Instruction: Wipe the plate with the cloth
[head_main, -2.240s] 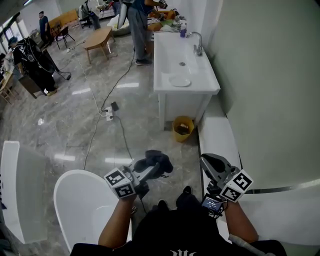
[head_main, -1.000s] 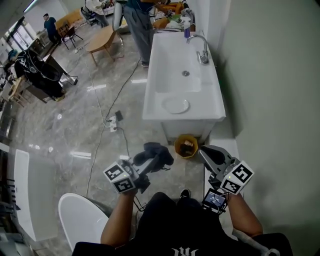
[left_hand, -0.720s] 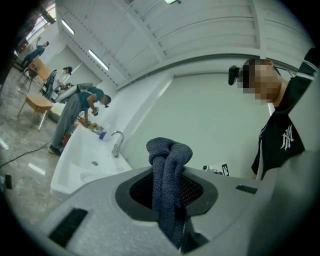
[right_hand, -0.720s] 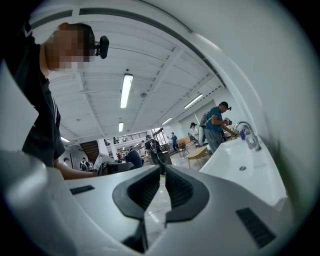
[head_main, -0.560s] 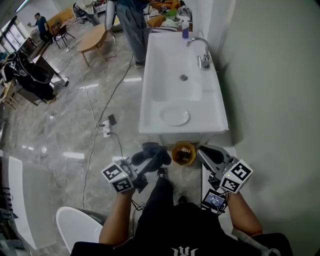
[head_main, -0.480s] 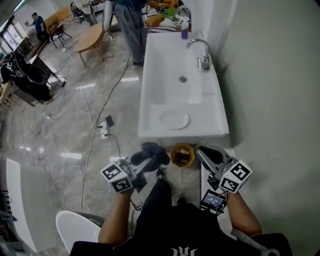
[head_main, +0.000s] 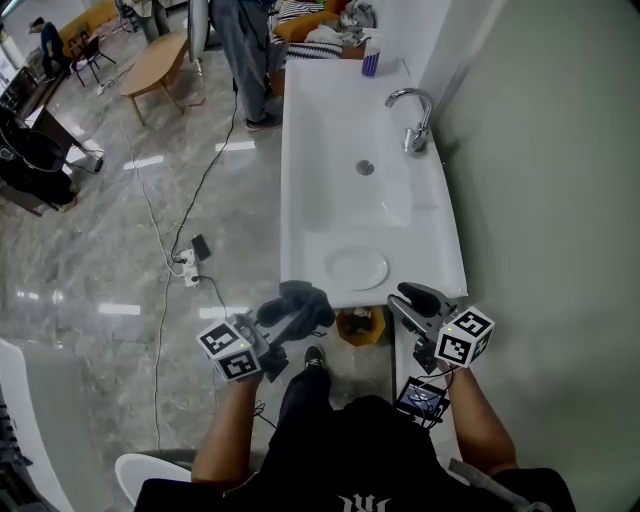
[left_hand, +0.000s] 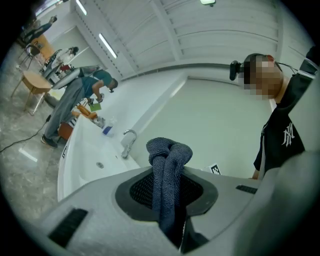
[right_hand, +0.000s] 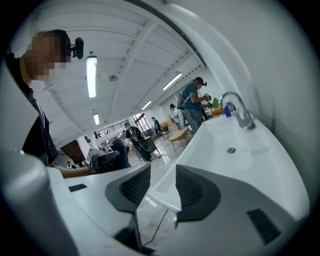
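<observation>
A white plate (head_main: 358, 268) lies in the white sink (head_main: 300, 215), near its front edge. My left gripper (head_main: 292, 318) is shut on a dark grey cloth (head_main: 302, 298), just short of the sink's front left corner. In the left gripper view the cloth (left_hand: 168, 161) stands bunched between the jaws of the left gripper (left_hand: 168, 186). My right gripper (head_main: 412, 302) hovers at the sink's front right corner. Its jaws are opening, and in the right gripper view nothing lies between the jaws of the right gripper (right_hand: 162, 174); beyond them is the sink (right_hand: 235, 150).
A chrome faucet (head_main: 414, 122) stands on the sink's right side, with a blue cup (head_main: 370, 62) at its far end. Under the front edge sits a yellow bin (head_main: 357, 326). A cable and power strip (head_main: 191, 262) lie on the floor at left. A person (head_main: 238, 50) stands beyond the sink.
Both grippers have come forward to the sink's front edge, which was well ahead a second ago. The plate now lies just beyond them. The cloth stays in the left gripper.
</observation>
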